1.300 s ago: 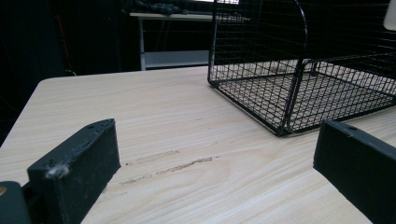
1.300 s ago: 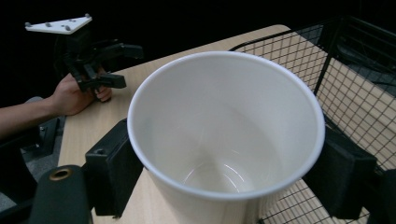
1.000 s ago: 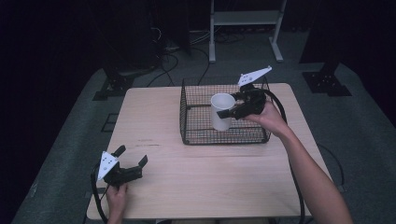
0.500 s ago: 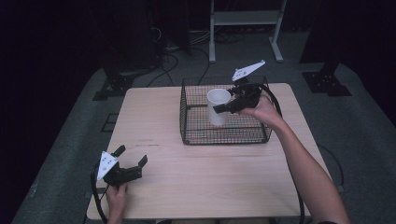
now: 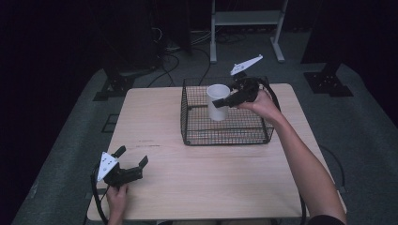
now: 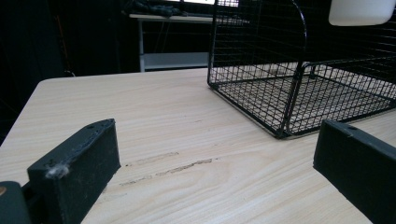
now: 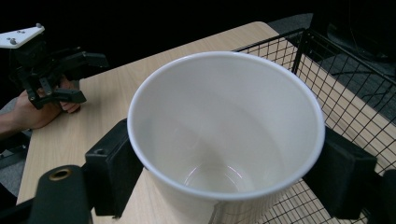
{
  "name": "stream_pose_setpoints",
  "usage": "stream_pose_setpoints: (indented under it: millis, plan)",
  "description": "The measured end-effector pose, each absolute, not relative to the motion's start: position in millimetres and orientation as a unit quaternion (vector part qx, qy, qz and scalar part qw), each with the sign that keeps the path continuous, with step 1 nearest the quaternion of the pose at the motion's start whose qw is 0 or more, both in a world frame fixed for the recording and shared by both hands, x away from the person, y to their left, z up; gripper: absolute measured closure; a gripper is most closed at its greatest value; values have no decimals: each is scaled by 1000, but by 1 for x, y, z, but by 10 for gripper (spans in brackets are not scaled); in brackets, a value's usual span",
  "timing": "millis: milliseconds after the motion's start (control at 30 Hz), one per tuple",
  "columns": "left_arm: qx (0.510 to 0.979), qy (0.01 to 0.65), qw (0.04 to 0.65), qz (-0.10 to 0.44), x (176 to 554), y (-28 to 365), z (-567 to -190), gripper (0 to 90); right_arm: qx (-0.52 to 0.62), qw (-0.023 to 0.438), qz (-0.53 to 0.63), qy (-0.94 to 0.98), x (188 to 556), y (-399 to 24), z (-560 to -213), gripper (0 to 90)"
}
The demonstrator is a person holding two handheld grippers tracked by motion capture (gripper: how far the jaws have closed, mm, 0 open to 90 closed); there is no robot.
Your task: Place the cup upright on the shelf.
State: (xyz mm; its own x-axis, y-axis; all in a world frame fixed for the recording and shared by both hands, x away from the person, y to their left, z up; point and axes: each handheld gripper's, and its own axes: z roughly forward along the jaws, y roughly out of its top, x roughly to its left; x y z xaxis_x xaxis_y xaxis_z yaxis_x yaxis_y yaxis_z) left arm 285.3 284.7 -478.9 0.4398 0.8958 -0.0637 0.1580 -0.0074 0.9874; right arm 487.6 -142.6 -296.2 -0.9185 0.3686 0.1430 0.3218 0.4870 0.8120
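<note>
Over the basket (image 5: 225, 133), plain cup (image 5: 218, 101), seemingly unlabelled

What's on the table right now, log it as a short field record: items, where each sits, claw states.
surface: wooden table
basket: black wire basket on the table's far right part
cup: white cup, upright, empty, held above the basket floor
right claw: right claw shut on the cup, one jaw on each side of its wall
left claw: left claw open, empty, low over the table's near left corner
cup contact with basket: cannot tell
</note>
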Motion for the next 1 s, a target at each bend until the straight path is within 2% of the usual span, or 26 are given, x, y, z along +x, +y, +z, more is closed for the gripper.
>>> stream_pose_setpoints:
  millis: [333, 700, 1000]
  plan:
    - [630, 418, 568, 325, 285, 285, -479, 0, 210, 27, 469, 858, 502, -137, -303, 191]
    - [630, 418, 568, 325, 285, 286, -479, 0, 234, 8, 459, 857, 518, -132, -333, 191]
    - [631, 418, 568, 325, 285, 286, -479, 0, 238, 9, 460, 855, 524, -127, -341, 191]
